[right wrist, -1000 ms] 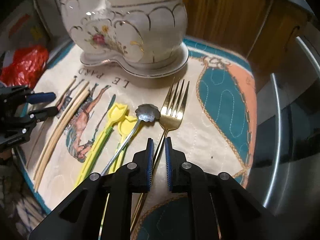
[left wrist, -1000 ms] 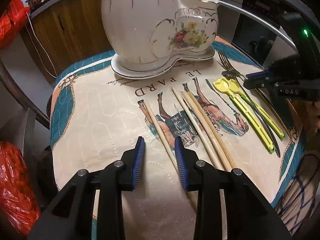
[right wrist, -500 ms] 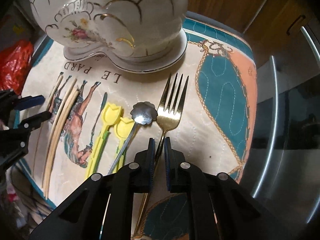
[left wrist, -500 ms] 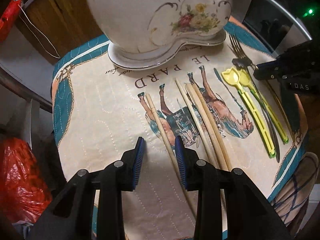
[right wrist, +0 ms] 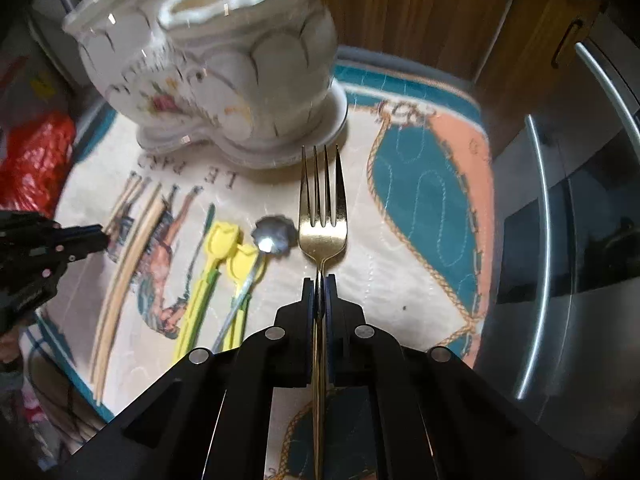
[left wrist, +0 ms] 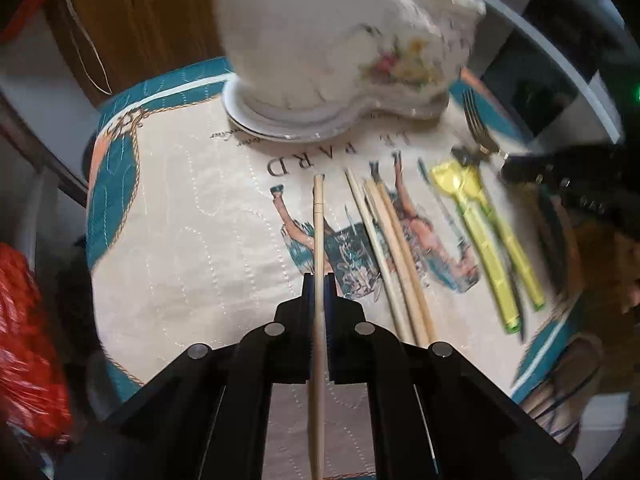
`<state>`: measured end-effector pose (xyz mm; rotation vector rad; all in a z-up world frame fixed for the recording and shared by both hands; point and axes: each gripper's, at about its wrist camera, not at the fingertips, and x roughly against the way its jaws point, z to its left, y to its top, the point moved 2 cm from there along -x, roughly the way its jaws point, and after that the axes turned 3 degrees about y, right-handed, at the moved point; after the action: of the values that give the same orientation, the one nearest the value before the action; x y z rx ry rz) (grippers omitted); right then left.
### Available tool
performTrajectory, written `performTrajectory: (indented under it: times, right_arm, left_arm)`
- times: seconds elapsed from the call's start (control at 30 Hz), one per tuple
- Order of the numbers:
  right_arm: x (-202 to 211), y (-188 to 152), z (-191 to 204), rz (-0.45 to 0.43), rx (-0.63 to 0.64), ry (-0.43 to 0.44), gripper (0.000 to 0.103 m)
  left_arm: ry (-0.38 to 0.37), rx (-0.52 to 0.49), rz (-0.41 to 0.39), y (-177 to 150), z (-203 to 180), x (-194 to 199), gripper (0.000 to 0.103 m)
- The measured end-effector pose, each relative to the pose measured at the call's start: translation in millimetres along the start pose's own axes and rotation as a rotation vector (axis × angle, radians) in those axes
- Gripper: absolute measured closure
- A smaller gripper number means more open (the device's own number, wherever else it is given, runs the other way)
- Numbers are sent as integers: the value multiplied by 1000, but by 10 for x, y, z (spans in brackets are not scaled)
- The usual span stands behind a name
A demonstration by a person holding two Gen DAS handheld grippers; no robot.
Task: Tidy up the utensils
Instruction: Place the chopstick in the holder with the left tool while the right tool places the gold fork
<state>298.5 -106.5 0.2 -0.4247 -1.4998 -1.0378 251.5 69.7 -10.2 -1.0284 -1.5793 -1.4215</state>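
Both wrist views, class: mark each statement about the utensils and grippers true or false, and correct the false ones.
1. The left gripper is shut on a pale wooden chopstick. True.
2. The right gripper hangs open above the mat. False: it is shut on the gold metal fork.
3. Two yellow tulip-shaped plastic utensils lie side by side on the quilted printed mat. True.
4. The white floral ceramic holder lies tipped on its side. False: it stands upright on its base.
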Motion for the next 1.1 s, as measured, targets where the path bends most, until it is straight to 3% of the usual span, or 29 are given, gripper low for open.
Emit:
performTrajectory:
  times: [0.23, 0.5, 0.73, 1.1]
  right_arm:
    - [365, -65, 2, -200, 25, 21, 97]
    - [758, -140, -10, -443, 19, 72, 97]
    - [1131, 32, 95, -637, 27, 103, 97]
    - [1633, 398, 198, -840, 79, 138, 97]
  left_arm:
    - [-148, 131, -237, -144, 344, 480, 99]
    - [-194, 215, -524, -217, 609, 944, 99]
    - [-158, 149, -769, 14, 476, 1341, 99]
    - [-158, 88, -994, 610, 278, 1660, 99]
